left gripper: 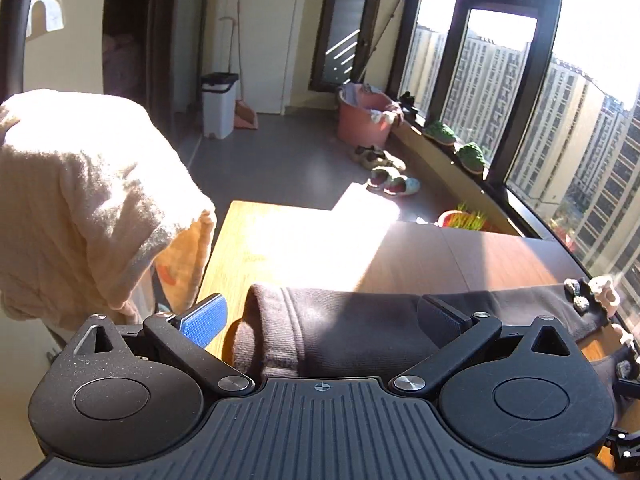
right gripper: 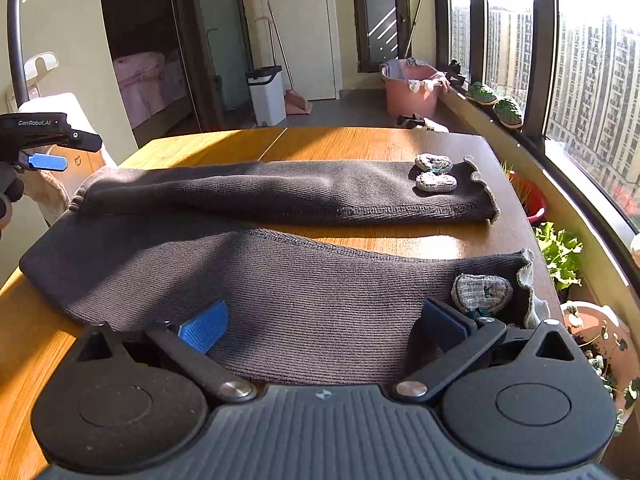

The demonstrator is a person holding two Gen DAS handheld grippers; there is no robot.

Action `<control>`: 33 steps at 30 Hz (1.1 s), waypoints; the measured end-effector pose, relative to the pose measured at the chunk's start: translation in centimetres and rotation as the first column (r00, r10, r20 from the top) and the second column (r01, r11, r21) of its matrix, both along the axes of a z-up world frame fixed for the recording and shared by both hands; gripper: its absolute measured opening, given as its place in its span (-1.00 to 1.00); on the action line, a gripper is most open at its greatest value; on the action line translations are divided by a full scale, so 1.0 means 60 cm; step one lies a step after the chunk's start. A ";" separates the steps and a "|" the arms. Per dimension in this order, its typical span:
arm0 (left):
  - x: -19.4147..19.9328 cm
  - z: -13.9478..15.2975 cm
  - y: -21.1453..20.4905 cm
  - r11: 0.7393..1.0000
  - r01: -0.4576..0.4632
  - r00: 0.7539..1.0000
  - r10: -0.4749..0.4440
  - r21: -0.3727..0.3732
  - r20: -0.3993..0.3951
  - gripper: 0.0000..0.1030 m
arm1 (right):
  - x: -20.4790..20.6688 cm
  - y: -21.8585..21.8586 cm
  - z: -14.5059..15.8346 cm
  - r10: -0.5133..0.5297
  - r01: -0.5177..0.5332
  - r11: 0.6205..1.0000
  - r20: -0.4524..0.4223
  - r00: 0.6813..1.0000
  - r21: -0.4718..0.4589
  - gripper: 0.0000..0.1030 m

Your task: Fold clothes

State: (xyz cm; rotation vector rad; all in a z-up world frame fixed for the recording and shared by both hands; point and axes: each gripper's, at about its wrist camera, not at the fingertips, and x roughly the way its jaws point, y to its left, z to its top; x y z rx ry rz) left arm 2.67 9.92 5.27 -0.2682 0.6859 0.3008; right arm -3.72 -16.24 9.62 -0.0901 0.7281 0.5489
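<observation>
Dark knit trousers (right gripper: pixel 280 264) are spread across the wooden table (right gripper: pixel 360 140); both the left gripper (left gripper: pixel 320 316) and the right gripper (right gripper: pixel 324 324) are held wide apart over them, nothing clamped.

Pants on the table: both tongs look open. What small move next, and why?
Probably close the left tongs on the waistband. The pants lie flat on the table, legs apart, nothing gripped. The waistband already sits between the left fingers, and the right tongs hover open over the near leg by its cuff, so gripping both ends could fold one leg onto the other.
</observation>
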 end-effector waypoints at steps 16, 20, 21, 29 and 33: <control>0.064 -0.070 0.031 0.999 0.020 0.995 -0.017 0.025 -0.100 0.22 | 0.263 -0.081 0.061 -0.301 0.303 0.945 -0.036 0.953 0.120 -0.29; 0.056 -0.075 0.028 0.997 0.064 0.995 -0.060 0.052 -0.084 0.32 | 0.291 -0.065 0.016 -0.305 0.310 0.948 -0.070 0.950 0.072 -0.19; 0.054 -0.075 0.026 0.995 0.072 0.994 -0.067 0.062 -0.084 0.32 | 0.291 -0.061 0.008 -0.293 0.299 0.951 -0.077 0.953 0.074 -0.19; 0.023 -0.023 0.033 0.996 0.084 0.996 -0.084 0.020 0.016 -0.17 | 0.237 -0.058 0.082 -0.225 0.215 0.961 0.039 0.974 0.175 -0.89; -0.077 0.037 0.010 0.991 0.133 0.983 -0.133 0.011 0.130 -0.19 | 0.136 -0.112 0.136 -0.191 0.159 0.954 0.107 0.976 0.255 -0.89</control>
